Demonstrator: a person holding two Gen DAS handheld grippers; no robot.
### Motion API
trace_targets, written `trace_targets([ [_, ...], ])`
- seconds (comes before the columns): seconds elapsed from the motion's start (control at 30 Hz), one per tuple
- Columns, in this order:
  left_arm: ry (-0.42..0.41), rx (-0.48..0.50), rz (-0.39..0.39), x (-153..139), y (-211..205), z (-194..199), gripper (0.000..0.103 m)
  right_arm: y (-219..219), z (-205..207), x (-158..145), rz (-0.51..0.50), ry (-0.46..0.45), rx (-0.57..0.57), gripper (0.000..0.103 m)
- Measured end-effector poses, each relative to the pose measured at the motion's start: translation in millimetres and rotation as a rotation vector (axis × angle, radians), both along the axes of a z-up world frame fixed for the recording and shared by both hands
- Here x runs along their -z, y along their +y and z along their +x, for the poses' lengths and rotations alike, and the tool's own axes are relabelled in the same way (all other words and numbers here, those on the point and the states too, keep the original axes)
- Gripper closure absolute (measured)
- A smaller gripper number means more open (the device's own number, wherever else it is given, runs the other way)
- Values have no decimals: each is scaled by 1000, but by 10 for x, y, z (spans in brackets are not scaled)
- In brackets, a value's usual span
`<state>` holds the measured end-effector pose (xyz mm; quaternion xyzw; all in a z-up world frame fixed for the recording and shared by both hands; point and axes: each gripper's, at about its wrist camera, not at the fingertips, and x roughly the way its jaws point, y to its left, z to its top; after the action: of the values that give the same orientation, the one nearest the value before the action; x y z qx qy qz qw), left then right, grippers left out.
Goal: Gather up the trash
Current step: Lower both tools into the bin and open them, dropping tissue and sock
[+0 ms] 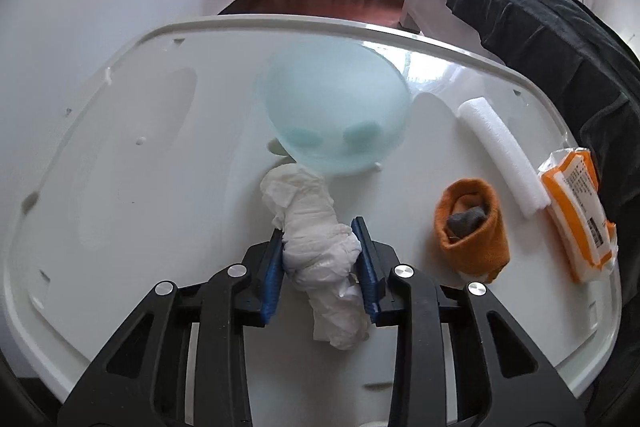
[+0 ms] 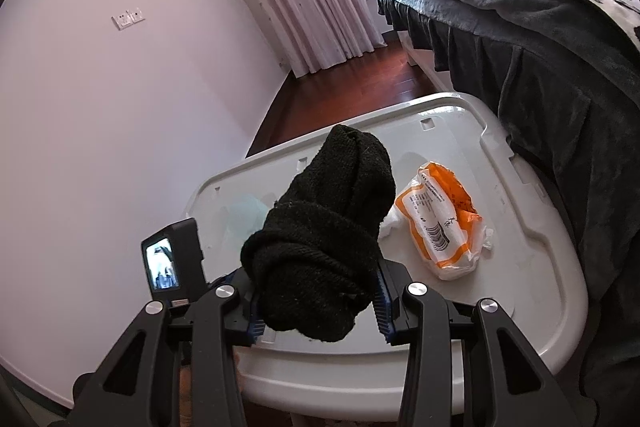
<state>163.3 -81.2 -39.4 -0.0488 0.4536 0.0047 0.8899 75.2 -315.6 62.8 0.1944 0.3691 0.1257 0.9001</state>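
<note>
My left gripper (image 1: 320,227) is shut on a crumpled white tissue wad (image 1: 316,227), held just above the white plastic lid (image 1: 120,147). The wad's far end reaches a pale blue translucent bowl (image 1: 336,111). My right gripper (image 2: 316,275) is shut on a rolled black sock (image 2: 324,239) and holds it above the same lid (image 2: 520,287). An orange-and-white plastic wrapper (image 2: 440,227) lies on the lid to the right of the sock; it also shows in the left wrist view (image 1: 576,219).
An orange sock roll with a grey core (image 1: 472,227) and a white foam strip (image 1: 504,155) lie on the lid's right part. A bed with a dark blanket (image 2: 540,67) borders the lid on the right. A white wall (image 2: 120,107) stands at the left, with curtains behind.
</note>
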Motion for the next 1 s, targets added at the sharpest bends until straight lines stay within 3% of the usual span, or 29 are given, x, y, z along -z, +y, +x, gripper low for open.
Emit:
trace_targets([
  [0.17, -13, 17, -9, -83, 175, -182, 72, 52, 54, 45, -16, 13, -9, 61],
  [0.47, -18, 90, 10, -475, 454, -1043, 72, 308, -45, 35, -89, -27, -60, 61],
  [0.77, -7, 162, 62, -561, 578, -2097, 72, 741, -795, 204, -163, -93, -129, 61],
  [1.0, 56, 170, -1, -316, 661, -2536, 72, 927, -1538, 421, -198, -66, -162, 61],
])
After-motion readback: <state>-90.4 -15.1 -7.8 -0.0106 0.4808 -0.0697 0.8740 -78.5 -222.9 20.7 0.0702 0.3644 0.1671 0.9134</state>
